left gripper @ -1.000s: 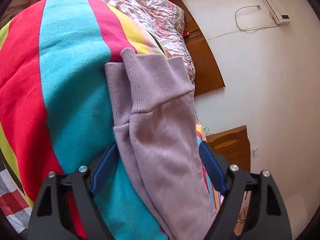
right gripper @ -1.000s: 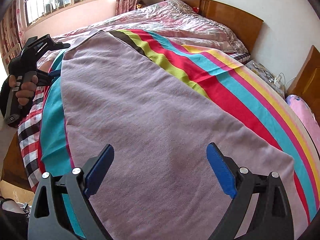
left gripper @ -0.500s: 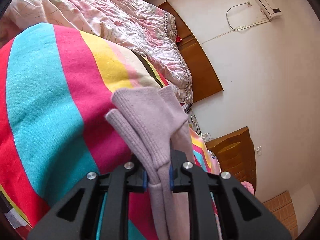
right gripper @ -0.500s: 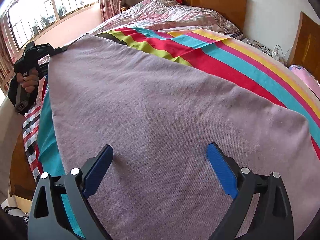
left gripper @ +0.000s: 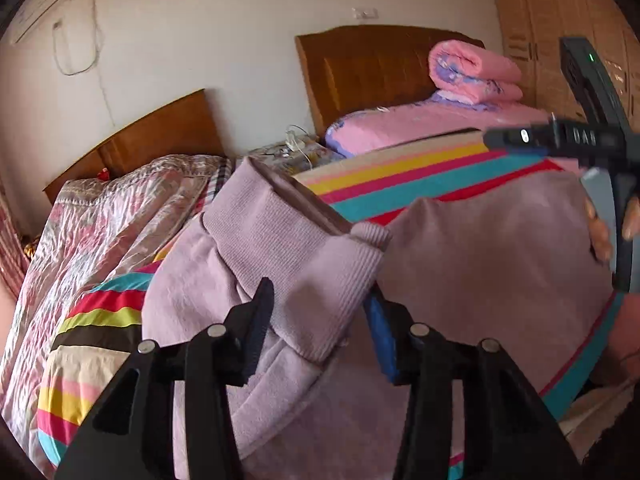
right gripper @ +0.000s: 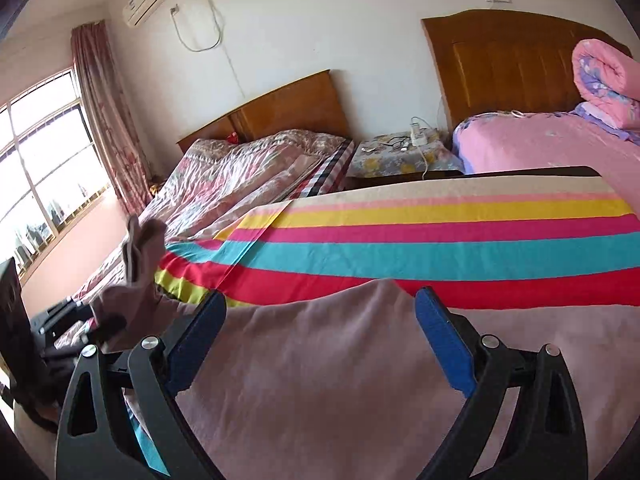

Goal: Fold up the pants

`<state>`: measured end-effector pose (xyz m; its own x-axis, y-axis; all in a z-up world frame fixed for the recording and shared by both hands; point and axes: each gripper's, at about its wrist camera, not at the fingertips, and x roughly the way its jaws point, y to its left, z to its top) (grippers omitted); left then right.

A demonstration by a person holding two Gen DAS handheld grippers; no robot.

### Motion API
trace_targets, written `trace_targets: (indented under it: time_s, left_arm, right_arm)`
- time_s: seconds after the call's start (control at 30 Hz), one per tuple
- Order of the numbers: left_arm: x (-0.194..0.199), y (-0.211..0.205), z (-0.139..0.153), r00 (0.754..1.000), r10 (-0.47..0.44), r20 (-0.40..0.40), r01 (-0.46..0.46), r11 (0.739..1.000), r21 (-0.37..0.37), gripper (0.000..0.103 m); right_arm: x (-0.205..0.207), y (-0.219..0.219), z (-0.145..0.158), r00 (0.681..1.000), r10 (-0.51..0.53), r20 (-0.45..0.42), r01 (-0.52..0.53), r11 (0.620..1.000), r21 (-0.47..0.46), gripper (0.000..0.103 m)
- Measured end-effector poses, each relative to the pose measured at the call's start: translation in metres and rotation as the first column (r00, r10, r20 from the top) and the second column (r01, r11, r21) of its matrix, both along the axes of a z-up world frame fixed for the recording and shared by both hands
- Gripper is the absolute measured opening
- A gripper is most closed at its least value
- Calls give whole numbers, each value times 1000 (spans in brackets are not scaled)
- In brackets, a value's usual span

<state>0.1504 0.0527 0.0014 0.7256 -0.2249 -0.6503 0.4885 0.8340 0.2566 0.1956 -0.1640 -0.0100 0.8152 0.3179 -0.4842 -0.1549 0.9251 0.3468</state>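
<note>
The lilac pants (right gripper: pixel 340 380) lie spread on a striped blanket (right gripper: pixel 440 248) on the bed. Their ribbed leg cuffs (left gripper: pixel 288 240) are brought over onto the pants' wide part (left gripper: pixel 480 248). My left gripper (left gripper: pixel 318 320) is opening, the cuffs still lying loose between its parted jaws. The right wrist view shows the cuffs (right gripper: pixel 142 248) sticking up at the left above that gripper. My right gripper (right gripper: pixel 320 332) is open just above the pants' near edge, with cloth under it and nothing pinched. A hand holds it at the right of the left wrist view (left gripper: pixel 504 138).
A crumpled floral quilt (right gripper: pixel 240 172) covers the bed's far end by the wooden headboard (right gripper: pixel 288 108). A nightstand (right gripper: pixel 400 152) with cables stands beside it. A second pink bed (right gripper: pixel 540 148) carries a rolled pink quilt (right gripper: pixel 604 84). The window (right gripper: pixel 40 168) is at the left.
My left gripper shut on the cuffs, rolled over and swung them across onto the pants' body; its jaws have now parted. My right gripper, still open, shifted toward the pants' edge.
</note>
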Motion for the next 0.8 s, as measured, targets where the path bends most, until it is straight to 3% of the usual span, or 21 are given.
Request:
trace_targets:
  time_s: [0.07, 0.1, 0.2, 0.27, 0.33, 0.4, 0.47, 0.57, 0.8]
  left_arm:
    - [-10, -21, -48, 994, -87, -70, 96, 985, 143, 60]
    - [-15, -22, -60, 991, -97, -93, 112, 980, 167, 60]
    - [-20, 5, -51, 993, -77, -91, 84, 994, 68, 68]
    - [-25, 30, -29, 999, -6, -38, 4, 999, -33, 86]
    - [-29, 58, -12, 994, 109, -5, -109, 986, -128, 93]
    - [-26, 86, -9, 973, 231, -17, -230, 956, -183, 94]
    - [-25, 105, -18, 947, 317, -49, -320, 928, -188, 94]
    - [-33, 120, -30, 933, 351, -84, -361, 919, -162, 94]
    - [-47, 144, -61, 904, 406, -134, -423, 894, -145, 94]
  right_arm:
    - [-7, -31, 6, 997, -72, 4, 72, 997, 3, 92]
    - [-12, -41, 7, 996, -92, 2, 92, 996, 2, 92]
    - [-18, -55, -5, 996, -68, -53, 69, 997, 33, 92]
    - [-16, -43, -20, 994, 21, -107, -13, 997, 76, 92]
    - [-11, -15, -40, 973, 157, -171, -135, 982, 133, 92]
    - [-5, 23, -60, 928, 293, -230, -249, 948, 199, 86]
    - [-1, 55, -82, 866, 397, -305, -322, 908, 267, 79]
    - [3, 88, -100, 798, 482, -361, -386, 870, 307, 76]
    - [20, 131, -98, 763, 500, -409, -455, 865, 209, 76]
